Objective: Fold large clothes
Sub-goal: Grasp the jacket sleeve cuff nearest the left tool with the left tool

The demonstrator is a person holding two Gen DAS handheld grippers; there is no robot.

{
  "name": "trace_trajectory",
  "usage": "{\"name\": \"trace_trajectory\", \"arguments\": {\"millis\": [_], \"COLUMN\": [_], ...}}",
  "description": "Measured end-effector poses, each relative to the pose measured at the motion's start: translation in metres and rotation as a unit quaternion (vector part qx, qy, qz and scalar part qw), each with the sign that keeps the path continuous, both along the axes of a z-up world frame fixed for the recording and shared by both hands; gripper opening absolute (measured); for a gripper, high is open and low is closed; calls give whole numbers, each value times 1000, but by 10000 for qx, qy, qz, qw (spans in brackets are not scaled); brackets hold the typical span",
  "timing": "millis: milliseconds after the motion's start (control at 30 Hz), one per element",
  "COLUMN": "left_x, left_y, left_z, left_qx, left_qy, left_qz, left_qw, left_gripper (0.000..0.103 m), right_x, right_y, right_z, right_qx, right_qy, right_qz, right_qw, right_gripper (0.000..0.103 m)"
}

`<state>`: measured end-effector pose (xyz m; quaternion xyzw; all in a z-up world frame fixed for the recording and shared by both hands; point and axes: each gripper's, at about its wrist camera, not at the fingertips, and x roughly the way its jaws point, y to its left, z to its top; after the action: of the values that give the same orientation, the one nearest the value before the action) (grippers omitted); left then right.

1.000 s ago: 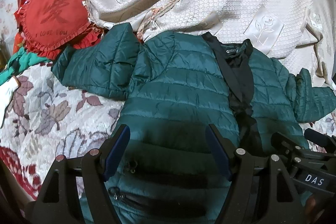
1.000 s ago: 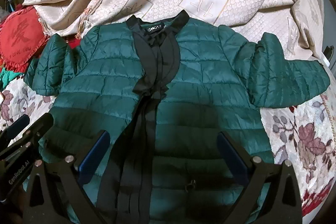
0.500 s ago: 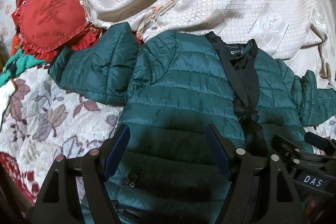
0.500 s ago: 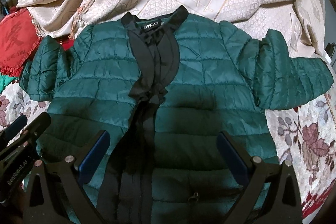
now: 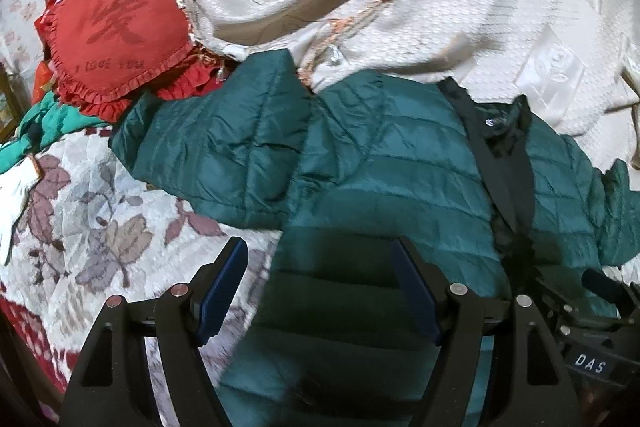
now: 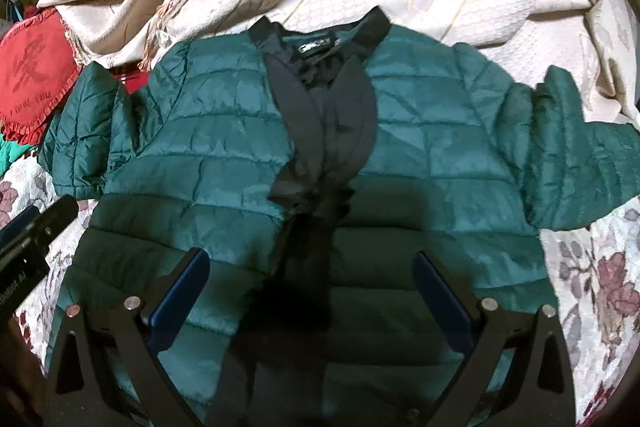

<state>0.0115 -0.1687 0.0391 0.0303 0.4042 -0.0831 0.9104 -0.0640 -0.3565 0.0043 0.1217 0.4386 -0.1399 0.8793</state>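
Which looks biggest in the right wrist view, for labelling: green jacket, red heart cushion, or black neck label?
1. green jacket, filling most of the view
2. red heart cushion, partly cut off at the edge
3. black neck label

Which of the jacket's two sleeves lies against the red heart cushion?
The left-hand sleeve of the green jacket; it touches the red cushion. The other sleeve lies on floral bedding.
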Motion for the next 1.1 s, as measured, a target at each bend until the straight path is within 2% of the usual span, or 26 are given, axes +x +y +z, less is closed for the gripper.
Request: {"name": "trace_trajectory", "arguments": {"millis": [167,300,667,800,900,1100], "left_x": [17,30,60,78,93,141], "left_y": [15,28,68,107,137,183], "left_z": [0,-2,-17,-15,-12,-18], "left_qx": [87,89,88,-220,-442,-222], "left_qy": [-89,-79,71,144,13,-208], "left_qz": [120,233,546,965,1324,2034], "left_qw": [9998,9997,9984,9950,9902,9786], "left_gripper": [57,57,57,57,57,57], "right_x": [14,22,46,48,47,47], "right_y": [10,11,29,34,36,41], "right_z": [-6,-11,-20,-20,-19,-21], "right_qx": [-22,218,221,234,241,296], "right_qy": [99,93,215,232,228,294], "right_qz": [125,150,387,482,506,621], "right_qw": [9999,9996,9988,9983,9982,9972], "right_gripper": [103,103,103,103,103,103]}}
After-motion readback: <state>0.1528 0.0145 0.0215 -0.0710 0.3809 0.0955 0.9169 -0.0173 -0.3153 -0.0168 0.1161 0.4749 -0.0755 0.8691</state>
